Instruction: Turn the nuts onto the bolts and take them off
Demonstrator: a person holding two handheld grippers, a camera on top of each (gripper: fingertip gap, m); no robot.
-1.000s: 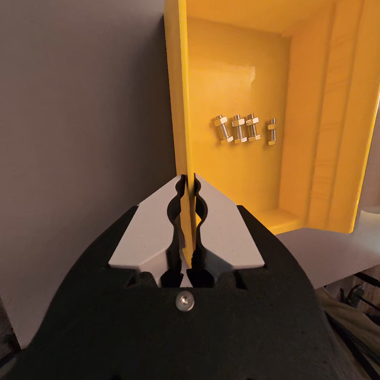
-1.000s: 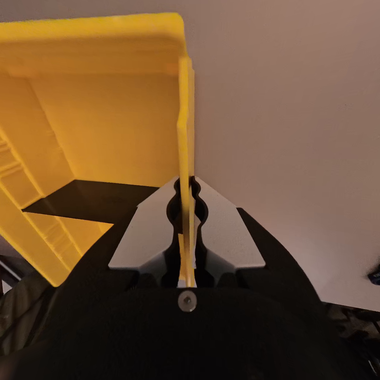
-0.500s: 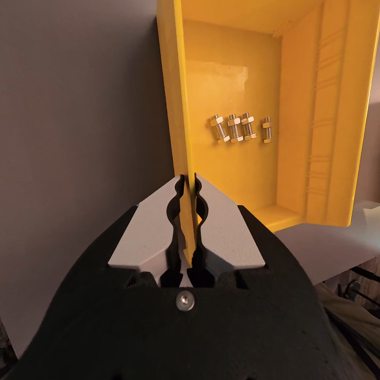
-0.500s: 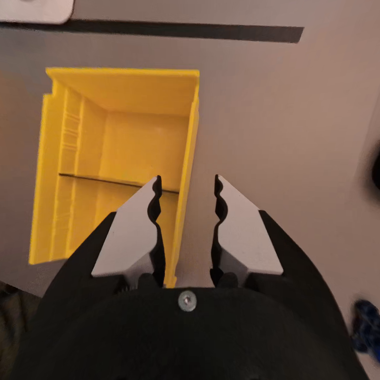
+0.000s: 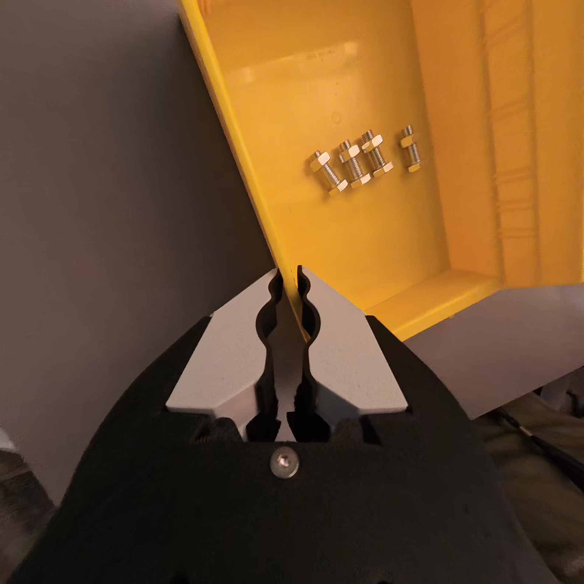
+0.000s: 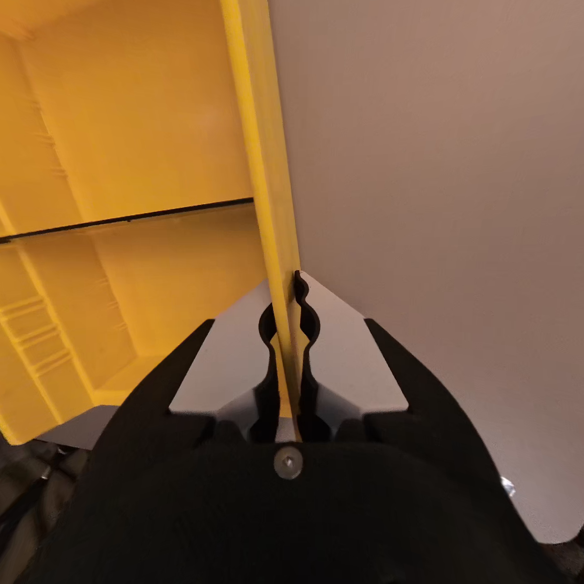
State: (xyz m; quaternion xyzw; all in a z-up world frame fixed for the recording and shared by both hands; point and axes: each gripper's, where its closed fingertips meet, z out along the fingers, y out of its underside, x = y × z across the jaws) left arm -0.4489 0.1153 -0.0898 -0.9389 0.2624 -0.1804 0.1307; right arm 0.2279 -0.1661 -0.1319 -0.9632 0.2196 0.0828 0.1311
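Several silver bolts (image 5: 354, 167), each with a nut on it, lie in a row on the floor of a yellow bin (image 5: 316, 94). My left gripper (image 5: 288, 268) is shut on that bin's left wall, which runs slanted up and to the left from the jaws. My right gripper (image 6: 286, 275) is shut on the right wall of a yellow bin (image 6: 252, 126) that has a black divider (image 6: 126, 218) and shows no parts inside. I cannot tell whether both views show the same bin.
The bin rests on a grey table (image 5: 94, 189), also in the right wrist view (image 6: 442, 189). The table's front edge (image 5: 474, 363) runs close below the bin, with dark clutter and cables beneath it. Across from one pair of fingers to the other is roughly 75 cm.
The right gripper, open and pulled back half a second ago, is shut on the bin wall again. In the left wrist view the bin has swung and its wall now slants.
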